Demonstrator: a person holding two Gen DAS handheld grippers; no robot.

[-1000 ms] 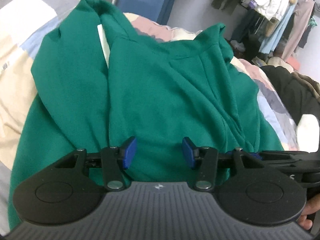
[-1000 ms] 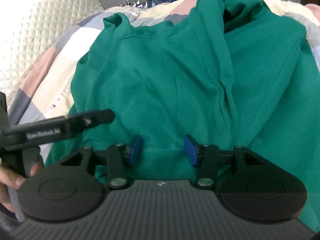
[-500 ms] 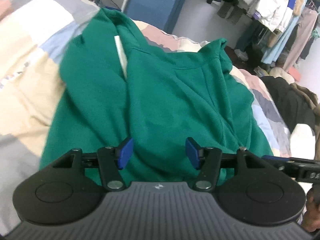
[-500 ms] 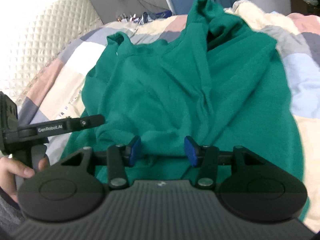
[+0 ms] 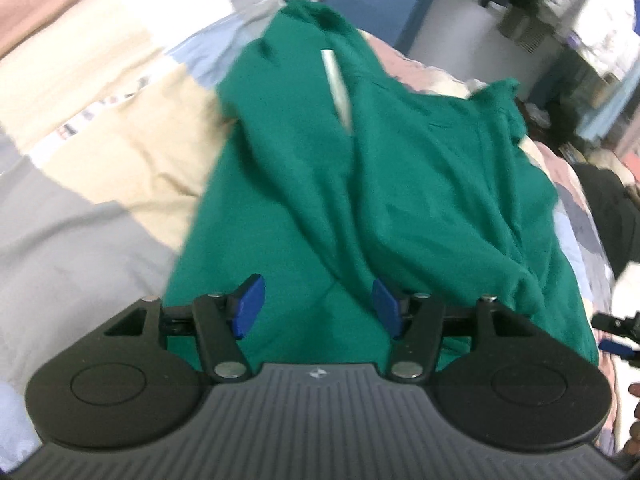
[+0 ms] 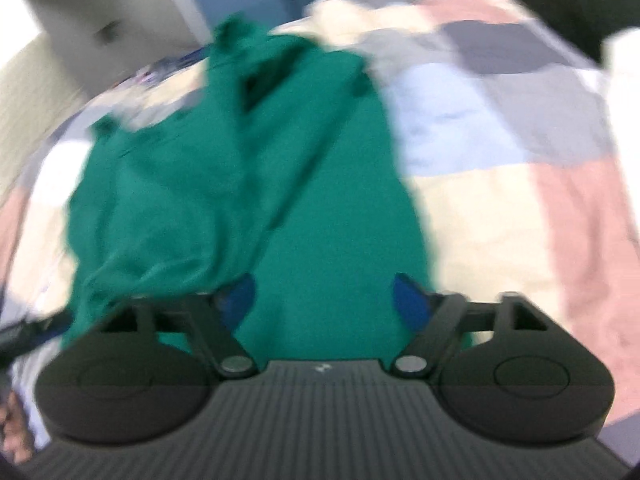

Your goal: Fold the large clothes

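A large green sweatshirt [image 5: 400, 184] lies rumpled on a patchwork quilt [image 5: 100, 128], with a white label [image 5: 336, 84] showing near its collar. My left gripper [image 5: 318, 304] hovers over the near hem of the garment; its jaws are opening and nothing is pinched between the blue pads [image 5: 250, 306]. In the blurred right wrist view the same sweatshirt [image 6: 248, 200] spreads ahead. My right gripper [image 6: 324, 300] is above its near edge, jaws opening wide, with cloth below them but not gripped.
The quilt [image 6: 500, 184] has beige, grey, pink and blue squares. A blue panel [image 5: 376, 0] and hanging clothes [image 5: 592, 20] stand beyond the bed. A dark garment [image 5: 612, 208] lies at the right. The other gripper's tip [image 5: 616, 324] and a hand show at the right edge.
Both grippers have spread their jaws wider and pulled back from the sweatshirt, so more quilt shows. The right wrist view has swung to the right and gone blurry.
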